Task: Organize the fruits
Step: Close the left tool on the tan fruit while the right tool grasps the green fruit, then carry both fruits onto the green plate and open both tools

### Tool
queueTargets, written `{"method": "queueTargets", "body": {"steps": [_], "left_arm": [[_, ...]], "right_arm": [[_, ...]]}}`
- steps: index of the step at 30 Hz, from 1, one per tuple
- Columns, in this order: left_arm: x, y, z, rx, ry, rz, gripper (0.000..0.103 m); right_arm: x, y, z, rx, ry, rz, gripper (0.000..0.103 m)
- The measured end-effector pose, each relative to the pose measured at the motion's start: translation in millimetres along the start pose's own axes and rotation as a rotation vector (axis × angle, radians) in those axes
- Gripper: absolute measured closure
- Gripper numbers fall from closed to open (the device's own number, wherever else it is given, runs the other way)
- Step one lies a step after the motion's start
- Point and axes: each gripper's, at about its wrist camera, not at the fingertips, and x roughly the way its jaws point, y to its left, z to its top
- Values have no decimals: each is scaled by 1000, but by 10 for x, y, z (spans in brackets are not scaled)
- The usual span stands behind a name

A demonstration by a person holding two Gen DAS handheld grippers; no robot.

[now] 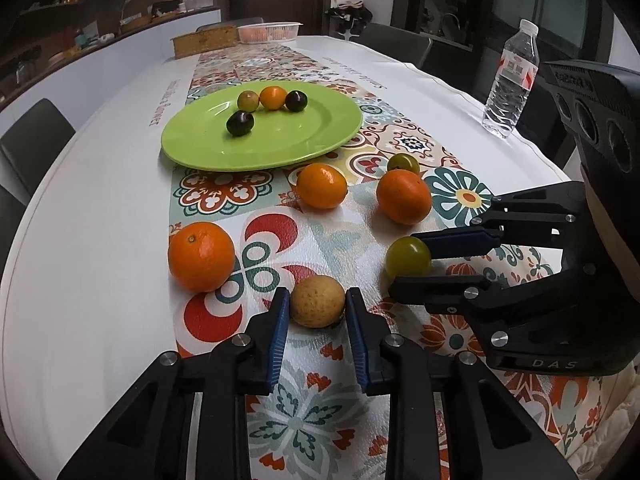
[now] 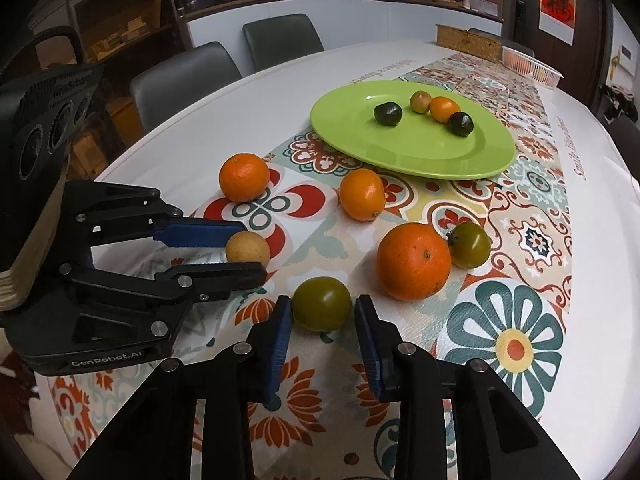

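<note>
1. While angled down at the patterned runner (image 1: 280, 240), left gripper (image 1: 317, 308) clamped on tan round fruit (image 1: 317, 306), well short of green plate (image 1: 224, 152).
2. Right gripper (image 2: 322, 310) clamped on green tomato (image 2: 322, 303), likewise on the near side of the plate, just right of the tan fruit.
3. Three oranges and one more green tomato (image 2: 470, 244) loose between plate and grippers.
4. Four small fruits lying on the plate.
</note>
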Motion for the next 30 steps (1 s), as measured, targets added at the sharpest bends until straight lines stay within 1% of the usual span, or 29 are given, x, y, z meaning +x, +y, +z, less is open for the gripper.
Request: {"method": "queueTargets", "body": {"steps": [5,16,30], "left_arm": [[-90,5,0,-26,-21,8,75],[-342,-65,46,-59,-82,27,75],[-683,-211,167,-52,-167,59,75]], "right_arm": [[-32,4,-1,6,-5,3,73],[-288,31,18,15,-68,-8,73],[-700,46,97,13,-171,-30,73]]}}
